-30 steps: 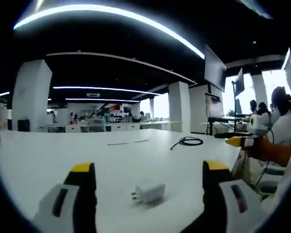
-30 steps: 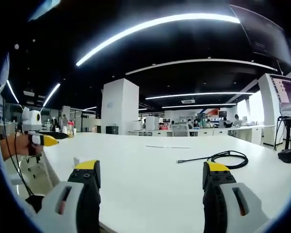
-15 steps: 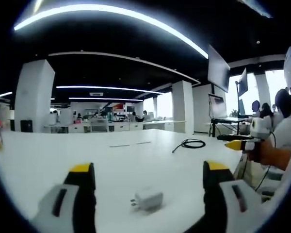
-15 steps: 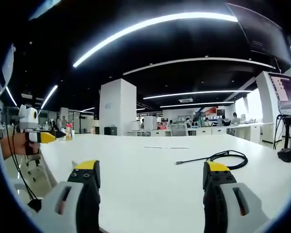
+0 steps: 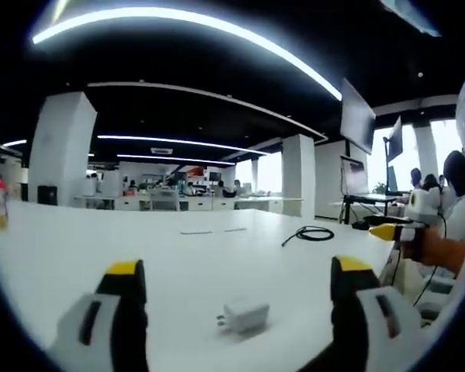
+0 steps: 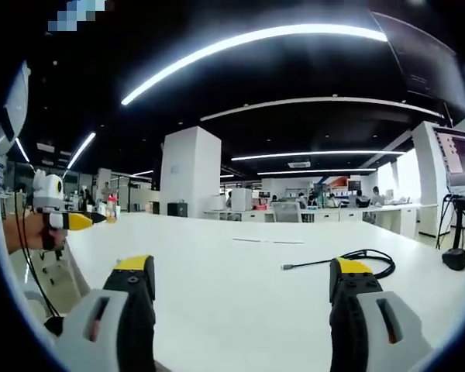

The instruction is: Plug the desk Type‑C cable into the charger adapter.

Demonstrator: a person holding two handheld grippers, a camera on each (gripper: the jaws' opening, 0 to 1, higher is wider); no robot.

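Adapter [image 5: 245, 316], white, prongs toward 9 o'clock, lies on the white desk [image 5: 77, 248] between the left gripper's [image 5: 235, 273] jaws, which stand wide apart and touch nothing. Black Type-C cable [image 5: 311, 232] coiled at 1 o'clock, well apart from the adapter. In the right gripper view the cable [image 6: 362, 257] lies beside the right jaw, plug end toward 9 o'clock; right gripper [image 6: 240, 270] jaws also spread, empty. Left gripper [image 6: 60, 220] seen at 9 o'clock, held in a hand.
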